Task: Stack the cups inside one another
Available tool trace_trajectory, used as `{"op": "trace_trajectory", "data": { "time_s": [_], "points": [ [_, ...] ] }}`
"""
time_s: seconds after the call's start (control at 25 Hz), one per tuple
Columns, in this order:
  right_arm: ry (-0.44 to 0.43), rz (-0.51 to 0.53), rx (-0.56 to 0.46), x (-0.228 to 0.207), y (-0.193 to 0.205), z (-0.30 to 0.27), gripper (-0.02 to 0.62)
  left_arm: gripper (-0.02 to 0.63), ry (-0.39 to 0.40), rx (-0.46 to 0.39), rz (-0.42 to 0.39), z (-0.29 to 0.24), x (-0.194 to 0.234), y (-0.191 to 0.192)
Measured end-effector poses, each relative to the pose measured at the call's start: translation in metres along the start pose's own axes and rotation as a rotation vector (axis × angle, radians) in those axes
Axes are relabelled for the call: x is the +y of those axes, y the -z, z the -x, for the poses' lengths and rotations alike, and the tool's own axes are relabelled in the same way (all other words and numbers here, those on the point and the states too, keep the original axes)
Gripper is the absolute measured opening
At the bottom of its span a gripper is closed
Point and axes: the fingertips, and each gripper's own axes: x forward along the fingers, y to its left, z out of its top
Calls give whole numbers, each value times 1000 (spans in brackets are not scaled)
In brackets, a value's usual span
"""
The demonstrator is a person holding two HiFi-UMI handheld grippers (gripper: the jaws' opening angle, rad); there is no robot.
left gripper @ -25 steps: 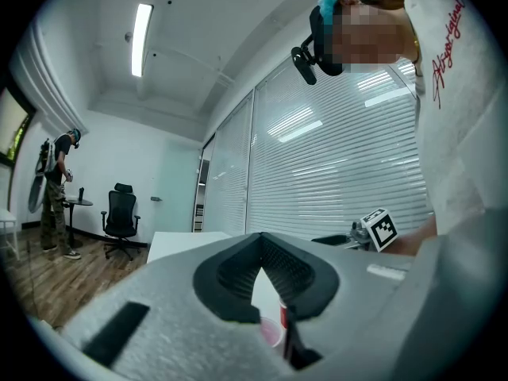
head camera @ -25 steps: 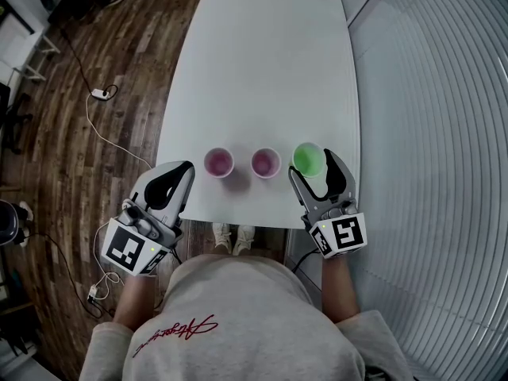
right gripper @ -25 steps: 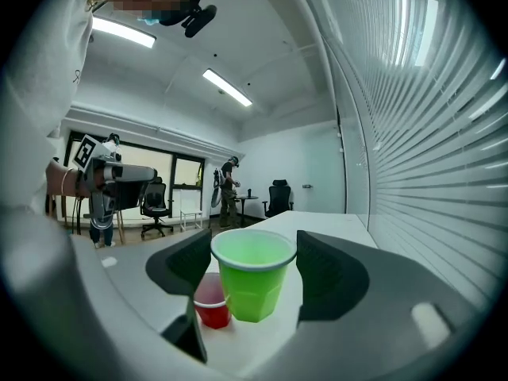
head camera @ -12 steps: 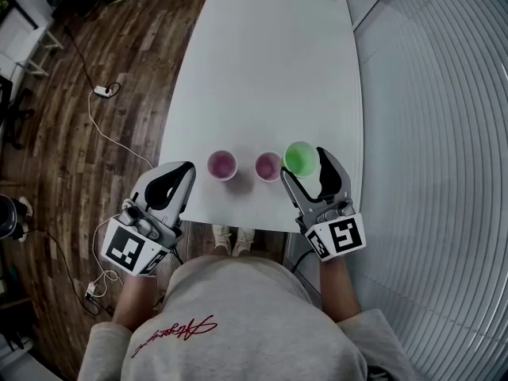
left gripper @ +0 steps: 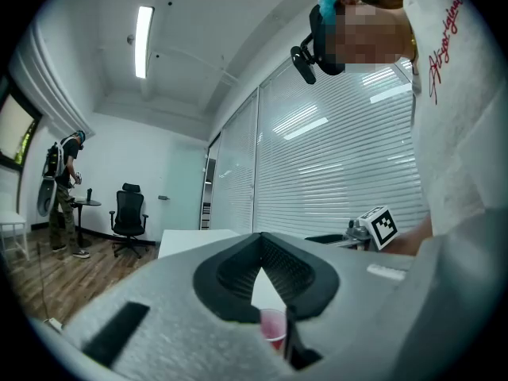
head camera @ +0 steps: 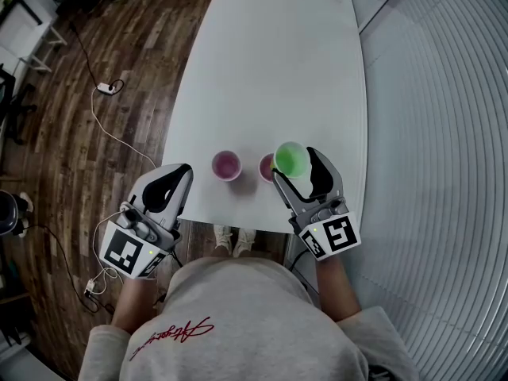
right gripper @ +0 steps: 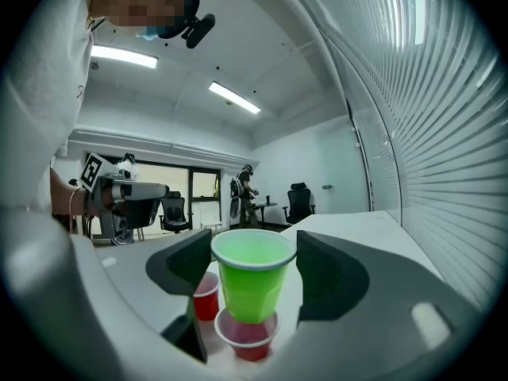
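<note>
right claw: I've got it clamped on the green cup, lifted off the worktop
green cup: hanging right over a red cup
second red cup: just left of that one, not touching
left claw: closed, empty, at the worktop's near-left edge
around: cable on the floor, blinds on the right

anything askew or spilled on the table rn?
Nothing stands out. The right gripper holds the green cup upright, its base right over the mouth of a red cup. The other red cup stands upright beside them on the white table. No spill or damage shows.
</note>
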Motion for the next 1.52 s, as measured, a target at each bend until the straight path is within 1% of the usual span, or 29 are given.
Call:
{"op": "trace_trajectory", "data": {
  "time_s": [0.28, 0.72, 1.0, 1.52],
  "points": [
    [-19, -6, 20, 2, 13, -9, 331, -5, -19, 3, 6, 3, 4, 3],
    [-25, -10, 47, 3, 28, -11, 331, -5, -37, 15, 6, 7, 4, 4],
    [-30, 10, 65, 8, 39, -15, 331, -5, -47, 20, 1, 12, 7, 5],
    [-7, 10, 97, 4, 59, -14, 333, -5, -45, 31, -8, 16, 7, 6]
  ]
}}
